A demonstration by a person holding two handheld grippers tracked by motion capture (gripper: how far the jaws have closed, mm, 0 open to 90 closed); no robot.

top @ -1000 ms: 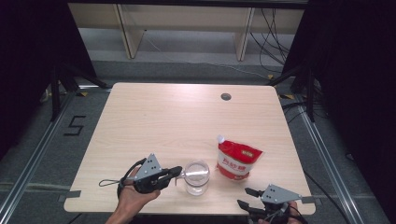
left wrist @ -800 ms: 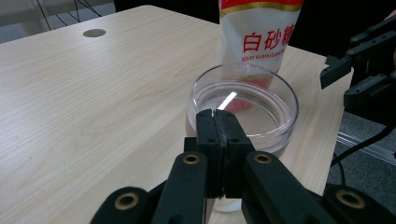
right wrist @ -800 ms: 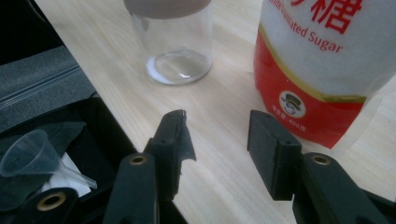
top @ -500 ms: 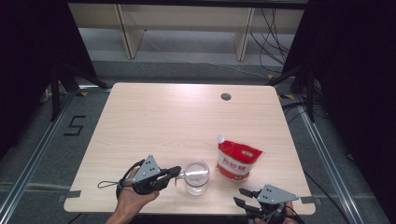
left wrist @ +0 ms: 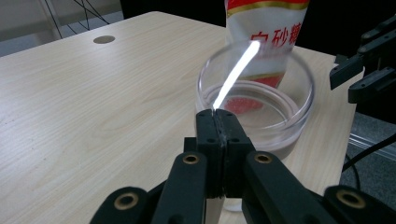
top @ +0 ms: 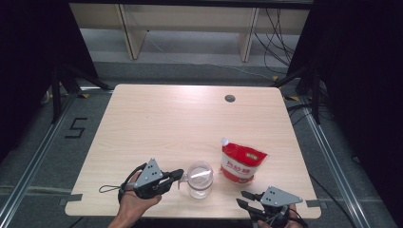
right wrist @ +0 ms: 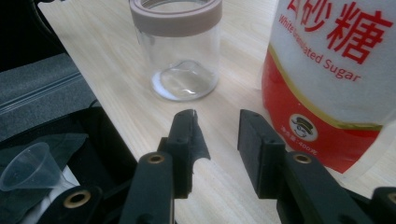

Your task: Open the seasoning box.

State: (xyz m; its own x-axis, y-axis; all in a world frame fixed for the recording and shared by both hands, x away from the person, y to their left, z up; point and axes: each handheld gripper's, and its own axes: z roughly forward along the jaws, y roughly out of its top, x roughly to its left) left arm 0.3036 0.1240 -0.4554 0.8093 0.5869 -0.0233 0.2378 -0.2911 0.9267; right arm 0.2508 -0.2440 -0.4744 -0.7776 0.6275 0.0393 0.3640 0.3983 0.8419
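Left gripper [top: 178, 175]: we saw it at the near left of the table [top: 142, 123], level, jaws pressed together on the rim of the glass jar [top: 199, 179]; in the left gripper view the closed tips [left wrist: 217, 122] met right at the rim.
Glass jar: it stood upright near the front edge, between the two grippers, open at the top, with a pinkish band round its mouth [right wrist: 175, 16]; we judged it empty.
Jar risk: a pinch on one side of the rim could have tipped the jar or let the glass slip if we had pulled sideways.
Sugar pouch [top: 241, 163]: it stood just right of the jar, apart from it, spout at its upper left.
Right gripper [top: 245, 199]: at the near right edge, jaws part open and just closing, with nothing between them; the pouch [right wrist: 336, 79] lay ahead, slightly right.
Pouch risk: a soft, full bag could have buckled or toppled against the jar under an off-centre grip, and the narrowing gap might have been too small for it.
Funnel [right wrist: 30, 165]: it lay off the table, near left in the right gripper view.
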